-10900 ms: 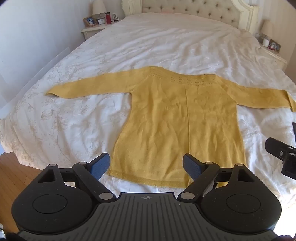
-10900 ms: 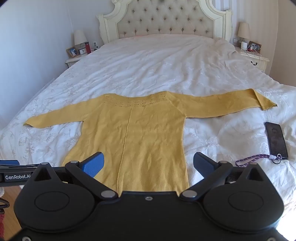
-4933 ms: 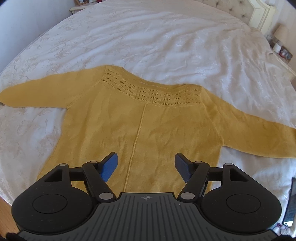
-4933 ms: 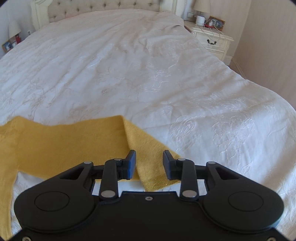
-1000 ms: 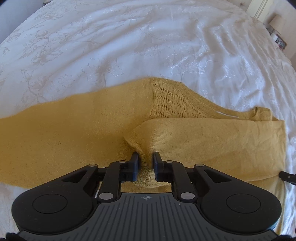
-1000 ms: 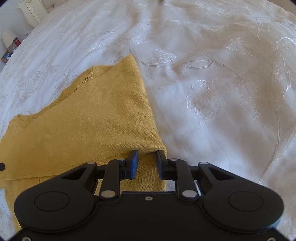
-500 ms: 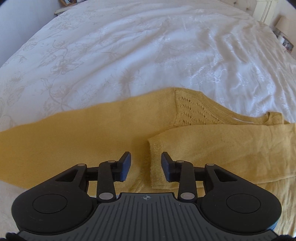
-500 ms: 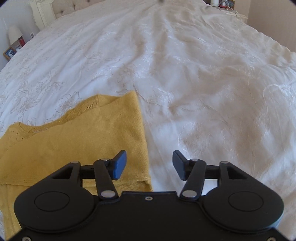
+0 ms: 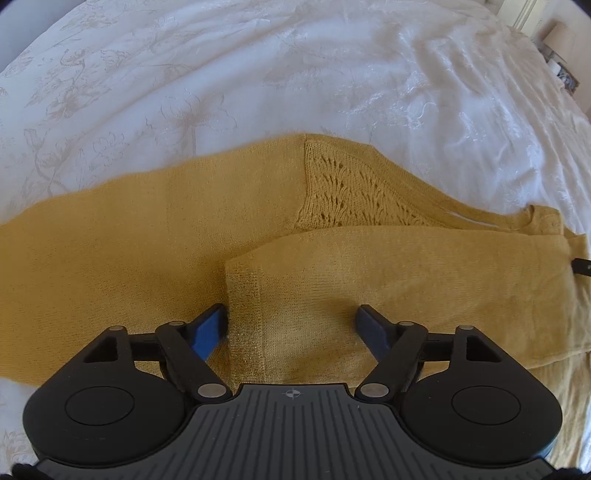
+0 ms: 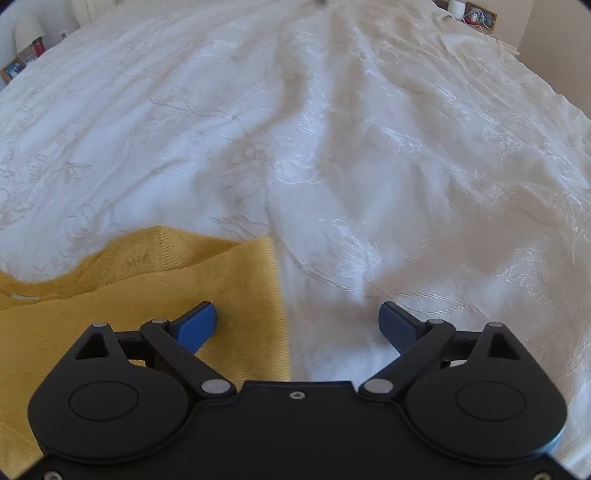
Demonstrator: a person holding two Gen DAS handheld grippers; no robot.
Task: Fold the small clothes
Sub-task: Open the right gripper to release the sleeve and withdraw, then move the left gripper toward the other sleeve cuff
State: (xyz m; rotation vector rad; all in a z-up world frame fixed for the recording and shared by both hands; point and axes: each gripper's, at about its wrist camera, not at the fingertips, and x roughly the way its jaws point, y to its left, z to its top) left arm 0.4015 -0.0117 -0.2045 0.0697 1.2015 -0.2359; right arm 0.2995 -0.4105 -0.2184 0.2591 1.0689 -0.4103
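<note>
A mustard-yellow knit sweater lies flat on the white bedspread. Its right sleeve is folded across the chest below the lace neckline, and its cuff ends near the middle. My left gripper is open and empty, its fingers astride the cuff end. In the right wrist view the folded edge of the sweater is at the lower left. My right gripper is open and empty, left finger over the sweater, right finger over bare bedspread.
The left sleeve stretches out to the left. A nightstand with small items stands at the far right of the bed, another with a lamp at the far left. The tip of the other gripper shows at the right edge.
Both grippers have let go of the folded sleeve and opened wider over the last second. The sleeve now lies flat across the chest. Both grippers have drawn back a little.
</note>
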